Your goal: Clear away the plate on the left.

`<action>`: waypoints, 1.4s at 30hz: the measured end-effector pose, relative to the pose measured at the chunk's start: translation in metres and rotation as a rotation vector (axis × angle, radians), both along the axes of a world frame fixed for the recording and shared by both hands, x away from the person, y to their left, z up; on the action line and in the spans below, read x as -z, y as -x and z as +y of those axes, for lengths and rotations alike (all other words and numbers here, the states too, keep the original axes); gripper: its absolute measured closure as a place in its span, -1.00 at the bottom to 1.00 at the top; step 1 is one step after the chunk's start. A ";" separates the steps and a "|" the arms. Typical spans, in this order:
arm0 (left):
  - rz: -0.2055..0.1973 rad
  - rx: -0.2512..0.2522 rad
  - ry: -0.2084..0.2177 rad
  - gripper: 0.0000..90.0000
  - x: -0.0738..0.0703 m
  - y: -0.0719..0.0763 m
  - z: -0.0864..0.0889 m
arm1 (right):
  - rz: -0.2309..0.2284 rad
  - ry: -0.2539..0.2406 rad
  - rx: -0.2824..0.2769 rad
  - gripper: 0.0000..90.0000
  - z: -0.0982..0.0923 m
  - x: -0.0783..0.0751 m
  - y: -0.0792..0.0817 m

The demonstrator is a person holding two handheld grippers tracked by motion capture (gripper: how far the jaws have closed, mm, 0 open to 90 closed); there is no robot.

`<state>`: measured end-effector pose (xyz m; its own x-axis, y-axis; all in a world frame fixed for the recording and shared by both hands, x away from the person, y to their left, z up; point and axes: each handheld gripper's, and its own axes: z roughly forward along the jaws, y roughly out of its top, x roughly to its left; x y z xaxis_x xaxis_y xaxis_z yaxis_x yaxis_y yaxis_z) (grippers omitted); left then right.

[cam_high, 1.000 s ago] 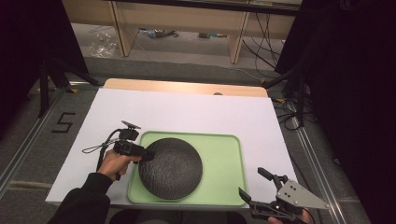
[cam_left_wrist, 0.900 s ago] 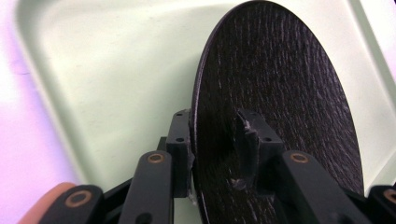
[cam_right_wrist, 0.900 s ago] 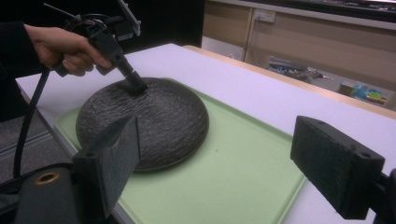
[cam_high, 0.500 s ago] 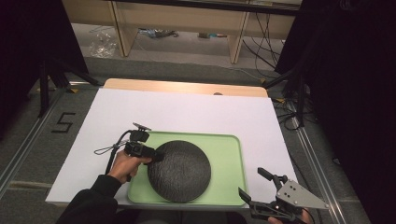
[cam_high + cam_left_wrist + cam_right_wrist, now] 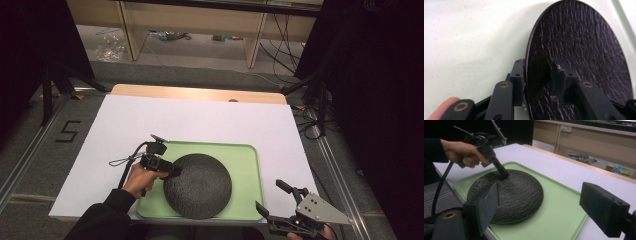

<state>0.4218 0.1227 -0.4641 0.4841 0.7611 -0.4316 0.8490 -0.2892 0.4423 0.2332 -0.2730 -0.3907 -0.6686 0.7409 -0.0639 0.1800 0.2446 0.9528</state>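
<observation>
Plate position: dark textured plate [image 5: 198,186] lies flat in the green tray [image 5: 245,165], toward the tray's left and near side; the tray sits on the white worktop [image 5: 200,120].
Left claw: left claw [image 5: 537,75] straddles the plate's left rim, one jaw under the edge, the other over the top face. Its jaws have just been opening. In the left gripper view the lower pad lies against the rim while the upper pad seems to stand a little off the surface, so I read the grip as released, plate between the jaws but not pinched.
Right claw: right claw [image 5: 544,205] is held off the tray's near right corner, jaws spread wide, nothing between them, well apart from the plate.
Risk 1: if the left hand lifts or pulls now, the loosened jaws would probably slide off the rim and leave the plate behind.
Risk 2: withdrawing sideways with the lower jaw tucked under the edge could catch the rim, tipping the plate or dragging it against the tray wall.
Risk 3: the ridged surface may snag the upper pad if it drags across.
Risk 4: the left claw's cable [image 5: 125,167] trails by the tray's left edge; a quick retreat might tug it across the tray.
Judgement: a fuller opening and a pull straight back look safest.
</observation>
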 end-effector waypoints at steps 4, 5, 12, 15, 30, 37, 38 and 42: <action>-0.004 0.017 -0.028 0.37 0.000 0.001 0.000 | 0.000 0.000 0.000 -0.62 0.000 0.000 0.000; 0.001 0.012 -0.030 0.37 0.001 0.001 0.000 | 0.001 0.000 0.000 -0.62 0.000 0.000 0.000; -0.002 0.019 -0.046 0.34 0.002 0.002 -0.003 | 0.002 0.004 0.000 -0.62 0.001 0.000 0.000; 0.000 0.037 -0.063 0.31 0.005 0.001 -0.004 | 0.001 0.005 0.000 -0.62 0.001 0.000 0.000; -0.047 0.064 -0.143 0.19 -0.002 0.005 -0.003 | 0.002 0.003 -0.001 -0.62 0.000 0.000 0.000; -0.071 0.024 -0.122 0.03 -0.006 0.009 0.000 | 0.004 0.004 0.003 -0.62 0.000 0.000 0.000; -0.071 0.051 -0.147 -0.03 -0.008 0.008 0.002 | 0.005 0.006 0.002 -0.62 0.000 0.000 0.000; -0.093 0.046 -0.143 -0.07 -0.011 0.010 0.005 | 0.003 0.004 -0.001 -0.62 0.000 0.000 0.000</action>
<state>0.4114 0.1279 -0.4535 0.5529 0.7875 -0.2725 0.7906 -0.3924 0.4700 0.2333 -0.2731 -0.3908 -0.6698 0.7397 -0.0648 0.1826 0.2486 0.9512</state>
